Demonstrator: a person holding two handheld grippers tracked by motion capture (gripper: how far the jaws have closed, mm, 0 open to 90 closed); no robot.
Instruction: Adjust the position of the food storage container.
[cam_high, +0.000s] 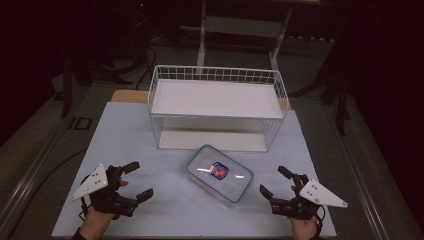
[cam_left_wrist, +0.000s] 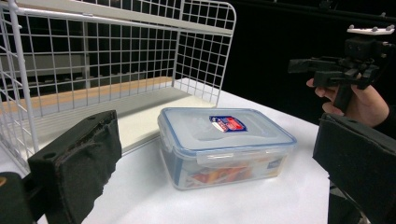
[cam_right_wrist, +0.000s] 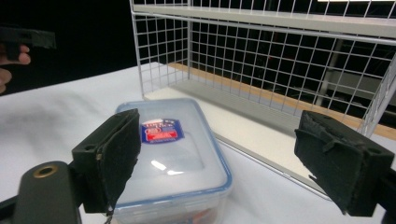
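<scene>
High view: the box (cam_high: 220, 173), lid shut with a red-and-blue label, sits on the table (cam_high: 135, 135) at the centre, skewed, just at 6 o'clock from the wire rack (cam_high: 217, 106). Left gripper (cam_high: 136, 181) waits at 9 o'clock of the box, right gripper (cam_high: 276, 181) at 3 o'clock, both apart from it. Each claw stands wide and holds nothing. Left gripper view has the box between its pads, well ahead.
</scene>
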